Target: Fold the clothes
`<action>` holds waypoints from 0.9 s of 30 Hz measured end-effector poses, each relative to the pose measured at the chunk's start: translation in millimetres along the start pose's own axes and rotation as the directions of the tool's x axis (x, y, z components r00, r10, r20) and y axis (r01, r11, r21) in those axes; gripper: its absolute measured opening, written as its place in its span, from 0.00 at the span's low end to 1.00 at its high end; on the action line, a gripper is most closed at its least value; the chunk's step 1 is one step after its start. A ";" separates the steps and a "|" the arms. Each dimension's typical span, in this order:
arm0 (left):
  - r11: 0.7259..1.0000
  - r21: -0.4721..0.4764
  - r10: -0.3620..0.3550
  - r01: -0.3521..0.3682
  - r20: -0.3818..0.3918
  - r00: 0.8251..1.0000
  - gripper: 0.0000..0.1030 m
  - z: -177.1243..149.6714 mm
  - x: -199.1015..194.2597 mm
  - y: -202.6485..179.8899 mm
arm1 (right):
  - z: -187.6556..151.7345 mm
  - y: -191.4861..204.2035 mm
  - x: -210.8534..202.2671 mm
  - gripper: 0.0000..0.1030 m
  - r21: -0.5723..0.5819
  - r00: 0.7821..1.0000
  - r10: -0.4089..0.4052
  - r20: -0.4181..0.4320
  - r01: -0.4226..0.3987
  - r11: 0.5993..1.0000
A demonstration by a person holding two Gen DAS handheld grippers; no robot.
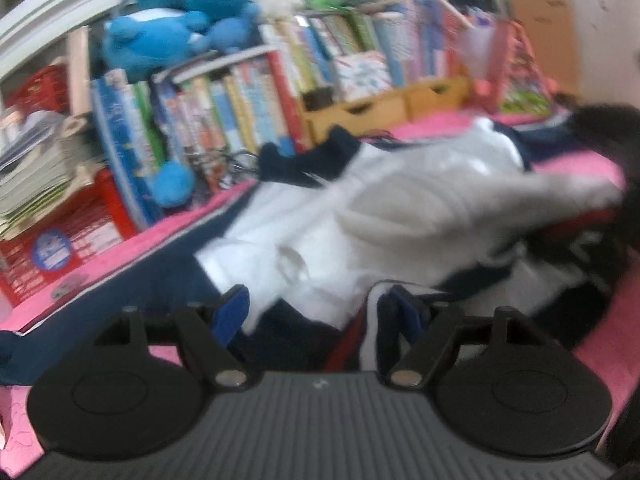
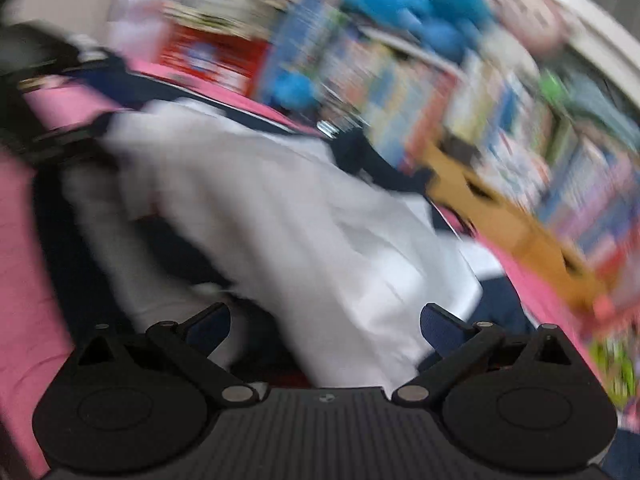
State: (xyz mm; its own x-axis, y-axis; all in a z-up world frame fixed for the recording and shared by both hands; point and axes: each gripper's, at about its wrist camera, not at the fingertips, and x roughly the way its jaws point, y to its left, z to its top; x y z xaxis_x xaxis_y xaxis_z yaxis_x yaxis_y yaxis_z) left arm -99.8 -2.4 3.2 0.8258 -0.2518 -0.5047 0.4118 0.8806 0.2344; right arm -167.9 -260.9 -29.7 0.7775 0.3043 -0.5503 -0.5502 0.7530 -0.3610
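Though blurred, pink bedspread [image 1: 568, 168] beside books [image 1: 224, 108].

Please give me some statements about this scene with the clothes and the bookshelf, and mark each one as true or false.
1. The white and navy garment lies on a pink surface. True.
2. The soft toys on top of the books are green. False: they are blue.
3. The left hand-held gripper has its jaws apart. True.
4. The shelf behind the garment is empty. False: it is packed with upright books.
5. The right hand-held gripper is shut tight, with nothing between its fingers. False: the jaws stand wide, with white cloth between them.
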 end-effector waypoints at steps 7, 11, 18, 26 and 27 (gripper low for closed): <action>0.997 -0.060 0.057 -0.054 0.048 0.997 0.74 12.6 -2.7 13.5 | 7.1 38.8 -10.2 0.96 -0.129 0.998 0.035 0.053 -0.028 0.991; 0.992 -0.059 0.116 -0.111 0.102 0.988 0.73 18.9 -18.6 20.9 | 8.1 35.9 1.5 0.57 -0.086 1.000 -0.020 0.021 0.022 0.996; 1.000 0.029 0.004 -0.008 0.114 0.994 0.73 6.3 -41.5 10.8 | 5.2 15.8 -16.7 0.45 0.039 0.992 -0.098 0.074 0.095 0.995; 0.958 0.258 -0.150 0.124 0.083 0.985 0.74 -12.7 -50.5 -49.9 | 13.8 0.2 -33.5 0.45 0.077 0.985 -0.087 0.152 0.076 0.994; 0.956 0.262 -0.158 0.133 0.076 0.984 0.74 -13.4 -48.5 -52.9 | 12.1 3.3 -41.5 0.45 0.052 0.983 -0.022 0.184 0.013 0.999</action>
State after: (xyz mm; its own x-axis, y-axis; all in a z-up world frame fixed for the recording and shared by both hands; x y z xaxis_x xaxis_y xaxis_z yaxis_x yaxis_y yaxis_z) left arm -166.8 -31.4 4.1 0.7772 -0.4179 -0.4705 0.6046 0.7032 0.3741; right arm -198.3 -264.0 1.0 0.8324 0.3898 -0.3940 -0.5236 0.7862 -0.3283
